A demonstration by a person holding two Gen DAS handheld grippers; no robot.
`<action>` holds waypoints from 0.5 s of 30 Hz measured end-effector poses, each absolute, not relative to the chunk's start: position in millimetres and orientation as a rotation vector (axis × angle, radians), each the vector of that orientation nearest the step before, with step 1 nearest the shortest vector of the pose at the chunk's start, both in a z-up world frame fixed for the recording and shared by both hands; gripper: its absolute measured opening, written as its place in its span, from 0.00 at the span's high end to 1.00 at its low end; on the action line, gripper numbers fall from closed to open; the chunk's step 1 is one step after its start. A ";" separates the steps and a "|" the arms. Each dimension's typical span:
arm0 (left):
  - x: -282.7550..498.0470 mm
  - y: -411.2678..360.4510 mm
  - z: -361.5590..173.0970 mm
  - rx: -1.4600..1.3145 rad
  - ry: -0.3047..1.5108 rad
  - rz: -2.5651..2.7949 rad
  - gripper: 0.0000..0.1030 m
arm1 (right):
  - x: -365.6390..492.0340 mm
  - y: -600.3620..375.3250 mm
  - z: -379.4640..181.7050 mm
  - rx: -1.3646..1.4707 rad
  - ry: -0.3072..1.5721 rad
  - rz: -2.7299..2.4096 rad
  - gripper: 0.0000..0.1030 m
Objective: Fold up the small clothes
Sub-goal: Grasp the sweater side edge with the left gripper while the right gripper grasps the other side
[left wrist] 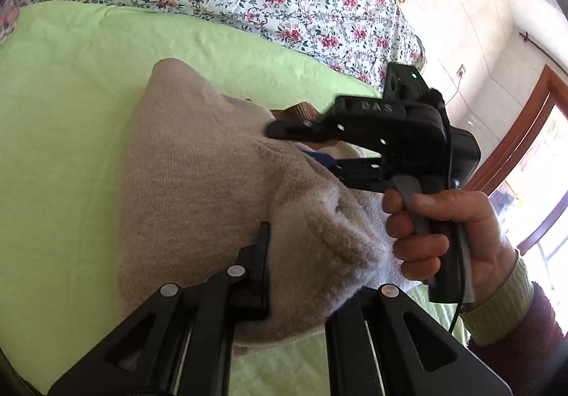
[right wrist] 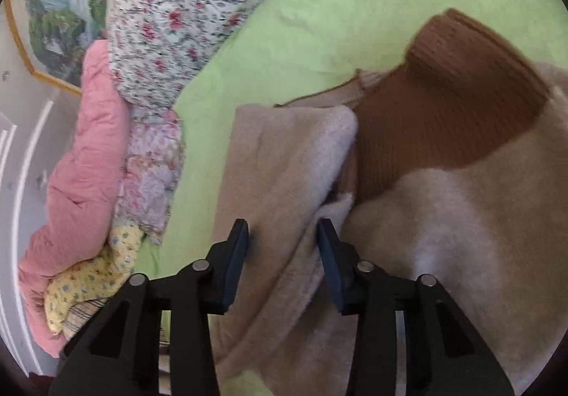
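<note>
Only rightward: pink quilt (right wrist: 74, 161) beside sweater (right wrist: 284, 183)

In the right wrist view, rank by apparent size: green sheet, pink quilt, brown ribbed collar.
1. green sheet
2. pink quilt
3. brown ribbed collar
The last two look close, so that order is unsure.

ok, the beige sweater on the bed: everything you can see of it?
The beige sweater is a soft knit with a fuzzy paler inside and a ribbed brown collar. It lies partly folded and bunched on the green sheet. The left tool is shut on a fold near its edge; the right tool straddles another fold, whether pinching it is unclear.
</note>
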State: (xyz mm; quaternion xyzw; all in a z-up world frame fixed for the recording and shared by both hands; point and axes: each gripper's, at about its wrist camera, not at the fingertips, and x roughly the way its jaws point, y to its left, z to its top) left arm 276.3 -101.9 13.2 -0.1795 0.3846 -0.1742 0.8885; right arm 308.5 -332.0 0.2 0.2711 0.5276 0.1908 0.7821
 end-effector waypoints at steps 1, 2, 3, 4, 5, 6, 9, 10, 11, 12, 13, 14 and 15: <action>275.1 -99.7 13.4 -0.383 0.796 -0.363 0.94 | 306.8 -335.6 1.3 0.589 1.148 0.393 0.58; 273.7 -98.5 13.8 -0.388 0.794 -0.363 0.94 | 305.5 -339.6 1.6 0.608 1.153 0.394 0.52; 272.5 -97.5 14.5 -0.391 0.791 -0.360 0.94 | 304.6 -341.1 1.5 0.628 1.153 0.407 0.43; 271.1 -97.6 15.4 -0.391 0.788 -0.360 0.94 | 304.2 -341.6 1.3 0.645 1.156 0.422 0.40; 269.4 -98.1 15.7 -0.384 0.787 -0.362 0.94 | 305.3 -339.3 0.0 0.651 1.166 0.434 0.36; 268.8 -99.9 16.2 -0.369 0.788 -0.362 0.94 | 306.6 -335.7 -1.7 0.646 1.177 0.443 0.36; 266.1 -104.1 18.4 -0.340 0.789 -0.358 0.94 | 313.4 -321.5 -9.5 0.644 1.206 0.500 0.41; 266.0 -105.1 19.9 -0.333 0.788 -0.357 0.94 | 316.1 -318.3 -11.4 0.635 1.210 0.499 0.52; 266.2 -106.4 21.8 -0.329 0.788 -0.358 0.94 | 317.9 -317.5 -10.6 0.621 1.202 0.483 0.75; 267.4 -108.4 25.3 -0.329 0.784 -0.361 0.94 | 319.9 -318.6 -5.5 0.614 1.177 0.478 0.79; 268.9 -111.5 29.7 -0.329 0.778 -0.370 0.94 | 320.4 -319.9 2.6 0.607 1.144 0.489 0.83; 270.5 -117.1 36.2 -0.325 0.765 -0.383 0.94 | 319.1 -321.6 19.6 0.579 1.084 0.511 0.84; 272.1 -125.2 44.5 -0.317 0.744 -0.402 0.94 | 316.3 -322.9 38.2 0.540 1.028 0.529 0.84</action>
